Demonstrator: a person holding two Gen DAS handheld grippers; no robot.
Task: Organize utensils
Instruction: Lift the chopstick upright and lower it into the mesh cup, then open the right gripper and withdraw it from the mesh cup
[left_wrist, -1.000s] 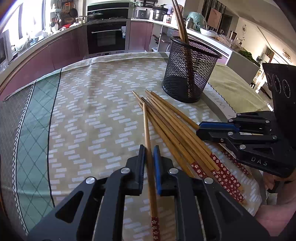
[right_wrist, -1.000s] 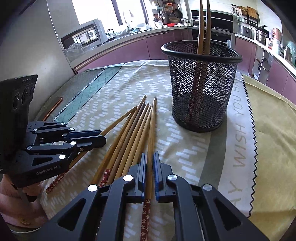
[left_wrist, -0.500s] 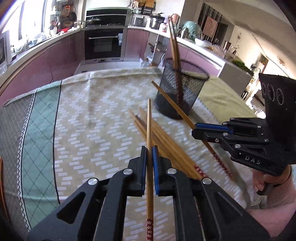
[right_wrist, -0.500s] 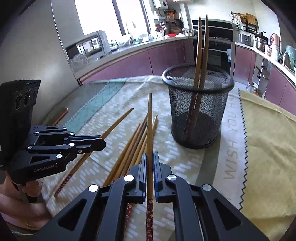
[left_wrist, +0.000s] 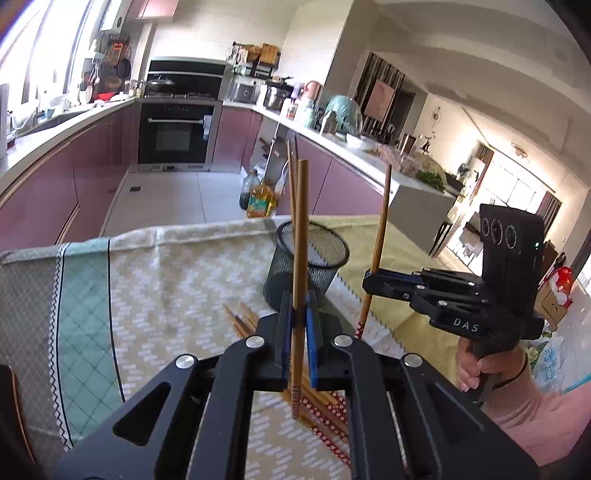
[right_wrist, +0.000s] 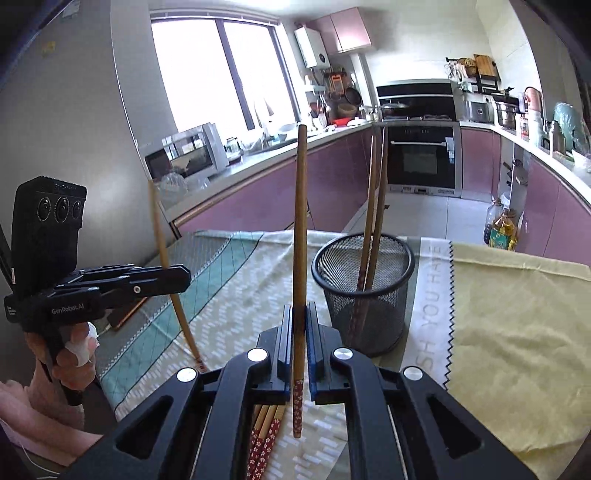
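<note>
Wooden chopstick (left_wrist: 300, 236) beside round mesh holder (left_wrist: 312, 258).

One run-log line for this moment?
left gripper: shut on chopstick | right gripper: shut on chopstick | mesh holder: two chopsticks inside | rest on tablecloth

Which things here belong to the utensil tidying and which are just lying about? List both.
Part of the job:
- left tool, shut on a brown wooden chopstick
- right tool, shut on a second wooden chopstick
- black wire-mesh holder, two chopsticks inside
- loose chopsticks on the cloth

Lying about:
- yellow oil bottle on the floor
- silver microwave on the counter
</note>
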